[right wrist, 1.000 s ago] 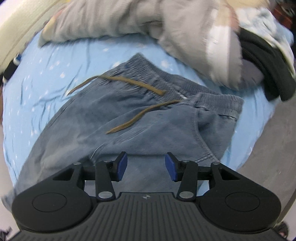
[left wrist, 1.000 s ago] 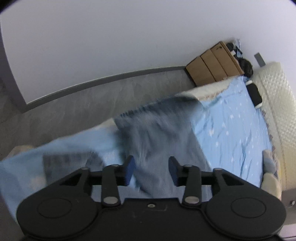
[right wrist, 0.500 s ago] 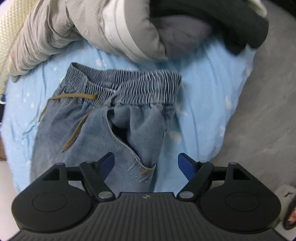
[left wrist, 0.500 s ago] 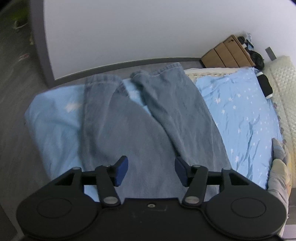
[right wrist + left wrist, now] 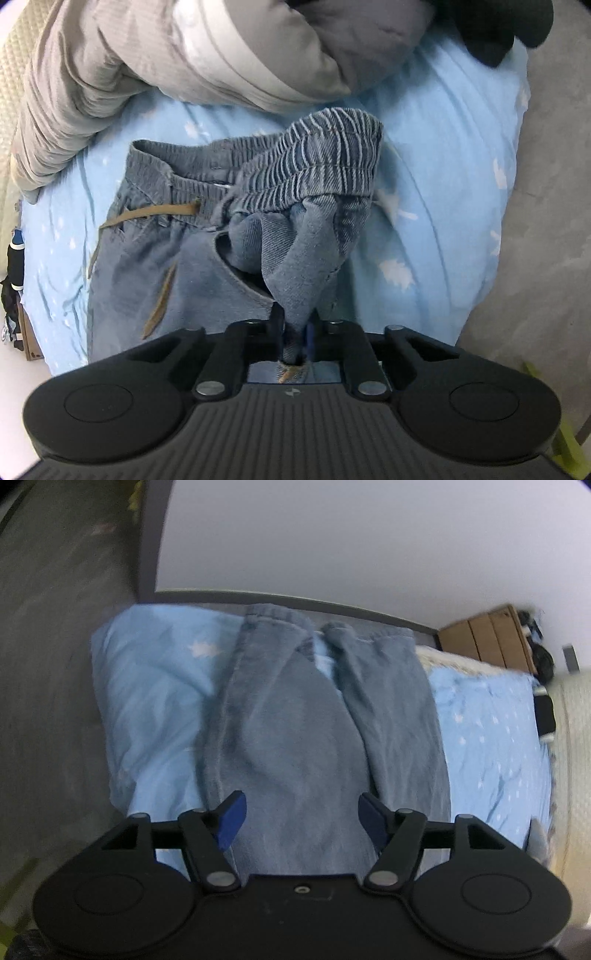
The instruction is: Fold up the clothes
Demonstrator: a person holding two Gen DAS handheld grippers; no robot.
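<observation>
Blue denim jeans [image 5: 306, 720] lie flat on a light blue starred bedsheet [image 5: 147, 686], both legs stretching to the bed's far edge. My left gripper [image 5: 301, 814] is open and empty, hovering over the legs. In the right wrist view the jeans' elastic waistband [image 5: 314, 166] with tan drawstrings [image 5: 155, 212] shows. My right gripper [image 5: 295, 328] is shut on the jeans' right hip fabric [image 5: 295, 273] and lifts it off the sheet [image 5: 443, 155].
A pile of grey and black clothes [image 5: 207, 55] lies beyond the waistband. Cardboard boxes [image 5: 491, 635] stand by the white wall. A cream quilted pad [image 5: 576, 746] runs along the bed's right side. Grey floor [image 5: 48, 664] surrounds the bed.
My right gripper closed on the hip of the jeans and raised it. My left gripper opened wider and shifted a little to the left over the legs.
</observation>
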